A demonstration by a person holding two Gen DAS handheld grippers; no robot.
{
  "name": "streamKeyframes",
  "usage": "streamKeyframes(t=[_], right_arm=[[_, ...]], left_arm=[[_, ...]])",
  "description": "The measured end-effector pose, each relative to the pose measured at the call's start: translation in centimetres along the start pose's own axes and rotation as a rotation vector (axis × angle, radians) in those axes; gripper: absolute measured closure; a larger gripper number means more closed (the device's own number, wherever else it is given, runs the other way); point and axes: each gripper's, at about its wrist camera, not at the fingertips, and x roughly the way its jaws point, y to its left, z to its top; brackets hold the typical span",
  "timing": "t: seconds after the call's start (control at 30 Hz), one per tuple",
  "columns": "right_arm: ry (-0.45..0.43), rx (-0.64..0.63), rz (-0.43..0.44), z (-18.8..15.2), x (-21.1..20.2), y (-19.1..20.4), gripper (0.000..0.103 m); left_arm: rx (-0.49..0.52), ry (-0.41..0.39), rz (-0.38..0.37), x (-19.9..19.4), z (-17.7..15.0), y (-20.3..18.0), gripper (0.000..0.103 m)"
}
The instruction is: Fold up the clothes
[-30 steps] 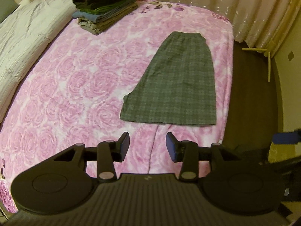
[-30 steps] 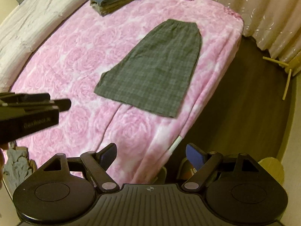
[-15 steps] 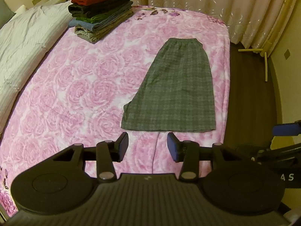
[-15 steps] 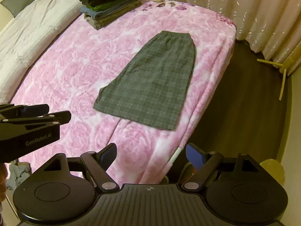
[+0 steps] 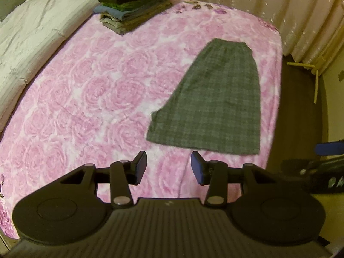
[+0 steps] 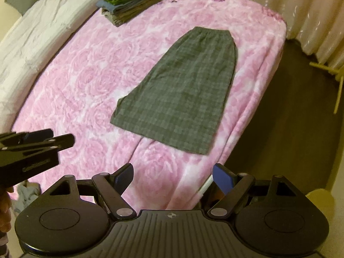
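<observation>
A grey checked garment (image 5: 215,99) (image 6: 180,90) lies flat on the pink rose bedspread (image 5: 96,90) (image 6: 90,81), folded lengthwise, waistband at the far end and hem toward me. My left gripper (image 5: 168,167) hovers open just short of the hem's left corner, nothing between its fingers. My right gripper (image 6: 172,177) is open and empty over the bed's near edge, short of the hem. The left gripper's body also shows at the left of the right wrist view (image 6: 34,148). A stack of folded clothes (image 5: 131,4) (image 6: 131,2) sits at the far end of the bed.
A white duvet (image 5: 32,43) runs along the left of the bed. Dark floor (image 6: 290,107) lies to the right, with a pale wooden stand (image 6: 335,75) by the curtains (image 5: 258,4). The bed's right edge drops close beside the garment.
Both grippers have come a little closer to the bed and the garment; both views now sit nearer the hem. Jaw openings are unchanged and the garment has not moved.
</observation>
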Motion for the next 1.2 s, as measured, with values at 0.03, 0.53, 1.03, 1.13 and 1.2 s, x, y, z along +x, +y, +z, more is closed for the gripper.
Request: streamKeyframes(t=[0.03,0.53,1.03,1.13,1.2], right_arm=[[0.005,0.026,0.022,0.4,0.3,-1.0,0.02],[0.071,0.648,0.55,1.2,11.5,-19.4,0.039],[0.002,0.721,0.554,-0.9,19.1,-18.6,0.05],[-0.016,0.727,0.554,-1.4,19.3,-18.1,0.05],[-0.029,0.731,0.554,-1.7,19.4,-17.8,0.05]], left_arm=[[-0.016,-0.004,0.013,0.4,0.2,0.2,0.061],[-0.274,0.105,-0.21,12.1,1.0,1.7,0.068],[-0.544,0.173,-0.432,22.2,-2.5,10.1,0.066],[-0.574,0.184,-0.458,23.7,-2.3,11.8,0.066],[-0.621,0.201,-0.499,24.6,-2.6,12.6,0.065]])
